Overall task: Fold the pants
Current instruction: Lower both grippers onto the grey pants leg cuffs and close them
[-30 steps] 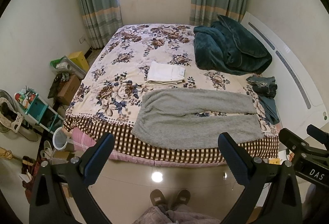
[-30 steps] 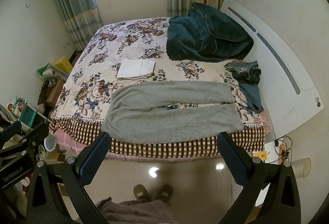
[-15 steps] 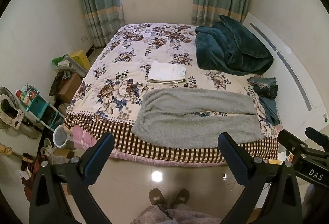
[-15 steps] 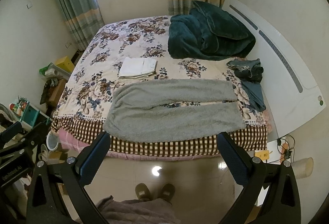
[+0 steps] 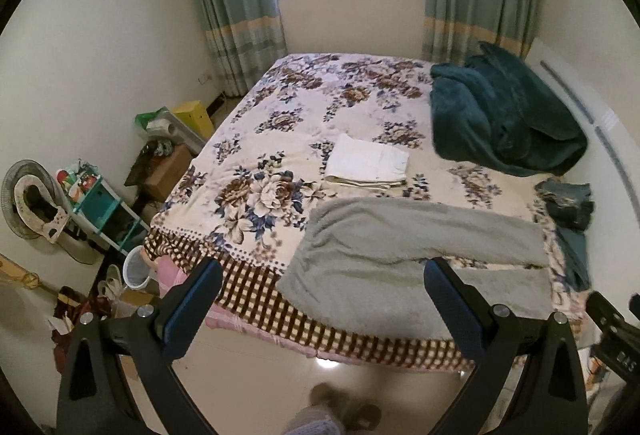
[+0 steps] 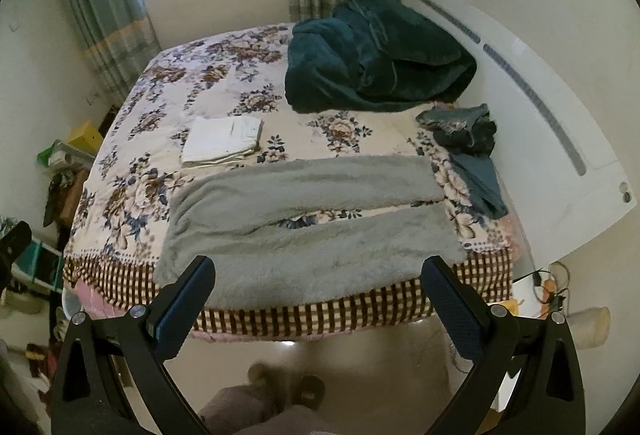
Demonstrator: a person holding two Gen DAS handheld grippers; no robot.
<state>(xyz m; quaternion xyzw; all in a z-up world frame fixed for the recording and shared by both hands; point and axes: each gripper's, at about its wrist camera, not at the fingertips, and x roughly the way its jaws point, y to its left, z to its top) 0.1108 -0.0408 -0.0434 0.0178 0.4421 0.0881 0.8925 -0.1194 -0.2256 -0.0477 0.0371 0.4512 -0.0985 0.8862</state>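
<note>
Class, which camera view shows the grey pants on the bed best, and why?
The right wrist view: the grey pants lie whole, both legs and the gap between them visible. In the left wrist view the pants are partly hidden behind a gripper finger.

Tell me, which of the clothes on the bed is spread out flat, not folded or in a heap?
The fuzzy grey pants, nearest the bed's front edge, legs apart. The white cloth is folded; the dark clothes lie heaped.

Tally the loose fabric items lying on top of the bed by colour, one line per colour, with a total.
Grey: 1, the fleece pants spread flat at the near edge
White: 1, the folded cloth
Dark teal: 1, the heaped blanket
Dark blue: 1 pile, crumpled denim garments by the headboard; its piece count cannot be told
Total: 4
</note>
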